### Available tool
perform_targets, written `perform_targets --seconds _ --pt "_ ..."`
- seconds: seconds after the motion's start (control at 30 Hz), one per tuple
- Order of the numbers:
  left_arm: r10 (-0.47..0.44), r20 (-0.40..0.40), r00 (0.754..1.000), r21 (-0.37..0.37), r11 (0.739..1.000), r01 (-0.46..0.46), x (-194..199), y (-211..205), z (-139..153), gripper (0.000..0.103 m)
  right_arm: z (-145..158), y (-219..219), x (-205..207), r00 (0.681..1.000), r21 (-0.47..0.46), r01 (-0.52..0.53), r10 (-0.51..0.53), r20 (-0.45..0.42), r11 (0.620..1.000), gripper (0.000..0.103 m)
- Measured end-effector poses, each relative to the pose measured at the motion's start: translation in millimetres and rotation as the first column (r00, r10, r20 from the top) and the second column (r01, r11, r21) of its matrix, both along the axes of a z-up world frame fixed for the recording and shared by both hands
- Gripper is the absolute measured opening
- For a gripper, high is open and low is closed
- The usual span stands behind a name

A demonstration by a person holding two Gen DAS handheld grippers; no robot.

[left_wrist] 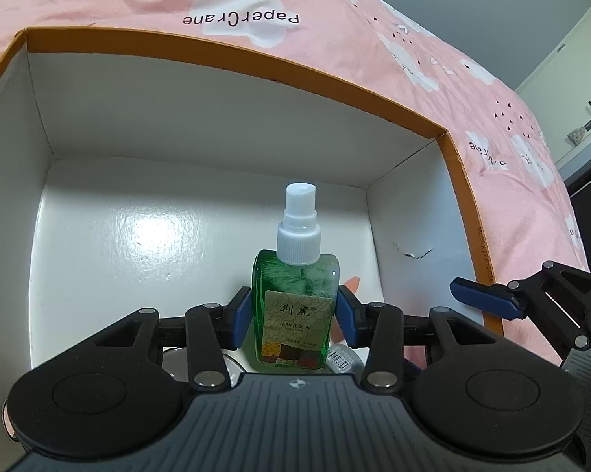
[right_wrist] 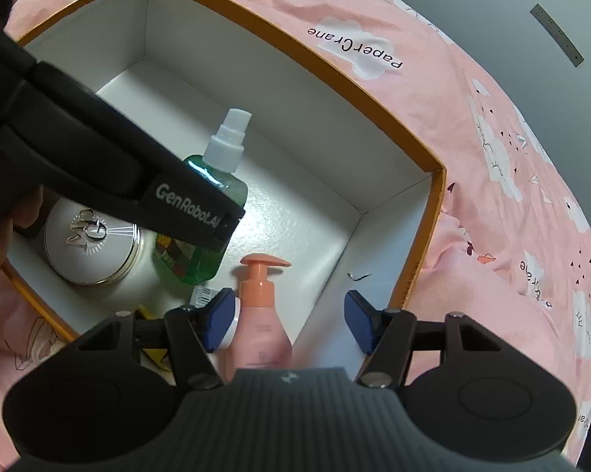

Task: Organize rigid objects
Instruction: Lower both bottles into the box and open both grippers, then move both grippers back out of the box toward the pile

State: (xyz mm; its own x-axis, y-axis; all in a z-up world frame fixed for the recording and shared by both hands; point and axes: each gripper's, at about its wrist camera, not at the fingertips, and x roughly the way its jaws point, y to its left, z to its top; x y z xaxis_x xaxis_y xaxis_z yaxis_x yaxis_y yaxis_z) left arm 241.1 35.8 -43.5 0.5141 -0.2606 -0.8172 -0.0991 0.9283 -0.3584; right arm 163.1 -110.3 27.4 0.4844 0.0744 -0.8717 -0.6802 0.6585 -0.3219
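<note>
A green spray bottle [left_wrist: 295,306] with a white cap stands upright inside a white box with an orange rim [left_wrist: 256,67]. My left gripper [left_wrist: 295,310] is shut on it, blue pads pressing both sides of its body. In the right wrist view the same green bottle [right_wrist: 193,263] shows under the left gripper's black arm [right_wrist: 98,149]. A pink pump bottle [right_wrist: 262,314] stands in the box [right_wrist: 295,39] near its right wall, between the fingers of my right gripper [right_wrist: 289,316]. That gripper is open: the right pad stands well clear of the bottle.
A round silver tin [right_wrist: 91,244] lies in the box left of the green bottle. A small barcoded item [right_wrist: 203,295] and something yellow [right_wrist: 146,312] sit near the front wall. The box rests on a pink cloud-print sheet [right_wrist: 492,157]. The far half of the box floor is bare.
</note>
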Motion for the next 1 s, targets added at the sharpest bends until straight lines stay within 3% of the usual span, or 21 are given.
perform_targets --seconds 0.13,0.27,0.53,0.9,1.0 --pt "-0.005 0.000 1.000 0.045 0.999 0.005 -3 -5 1 0.052 1 2 -1 1.000 0.007 0.004 -0.004 -0.006 1.000 0.061" --pt "0.041 0.043 0.998 0.065 0.997 -0.044 -14 -5 6 0.070 3 -3 2 1.000 0.007 -0.002 0.002 0.000 1.000 0.061" --pt "0.105 0.194 0.975 0.107 0.986 -0.127 -49 -6 29 0.071 12 -11 3 1.000 0.031 0.013 -0.013 0.017 0.999 0.062" --pt "0.003 0.369 0.929 0.216 0.972 -0.089 -96 -21 81 0.075 42 -21 -29 0.993 0.144 0.053 -0.067 0.095 0.988 0.062" --pt "-0.026 0.384 0.923 0.236 0.969 -0.071 -107 -21 89 0.076 54 -28 -43 0.986 0.186 0.066 -0.092 0.137 0.980 0.062"
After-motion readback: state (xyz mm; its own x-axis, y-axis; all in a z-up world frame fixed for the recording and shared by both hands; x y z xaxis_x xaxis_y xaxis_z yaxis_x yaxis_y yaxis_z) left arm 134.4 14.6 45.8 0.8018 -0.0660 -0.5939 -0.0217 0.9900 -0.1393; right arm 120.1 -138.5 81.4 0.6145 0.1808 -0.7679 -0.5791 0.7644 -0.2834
